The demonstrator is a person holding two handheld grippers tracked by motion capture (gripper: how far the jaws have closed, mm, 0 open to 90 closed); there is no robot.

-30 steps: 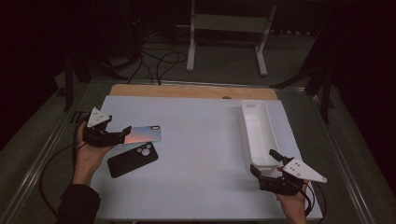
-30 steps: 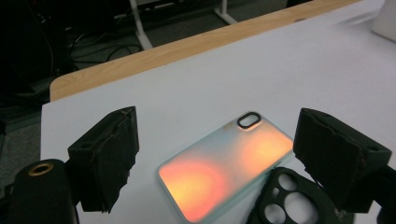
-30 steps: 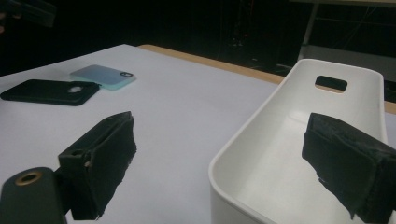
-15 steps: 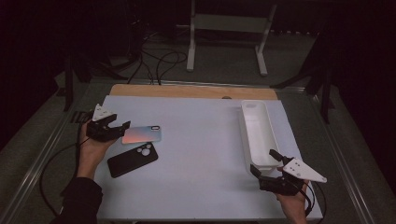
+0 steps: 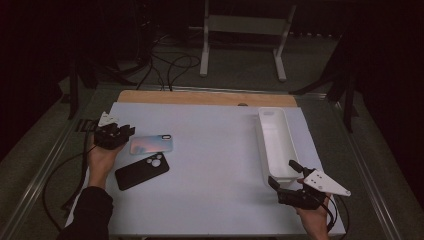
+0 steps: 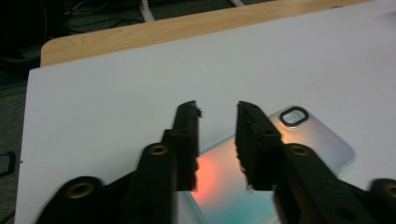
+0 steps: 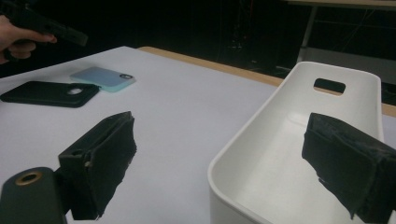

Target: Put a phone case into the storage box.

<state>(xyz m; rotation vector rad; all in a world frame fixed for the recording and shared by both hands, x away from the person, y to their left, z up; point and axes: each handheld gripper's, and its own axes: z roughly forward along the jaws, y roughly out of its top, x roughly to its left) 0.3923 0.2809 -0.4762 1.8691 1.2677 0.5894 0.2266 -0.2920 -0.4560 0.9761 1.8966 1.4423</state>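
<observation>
From the high view, the left gripper sits at the near-left of the white-covered worktop, its tips at the short end of the iridescent, pastel-backed phone case; a black phone case with a round camera cut-out lies just beside that, nearer the person, and the long white plastic bin stands well apart on the right, with the right gripper at its near end. In the left gripper view the jaws have just been closing and stand narrowly apart over the case's near end, the pads not yet pressing on it; a clean pick-up likely calls for the pads to meet the case's two long edges squarely, low enough not to slip off the rim. In the right gripper view the jaws gape wide and hold nothing, one on either side of the bin's near rim.
</observation>
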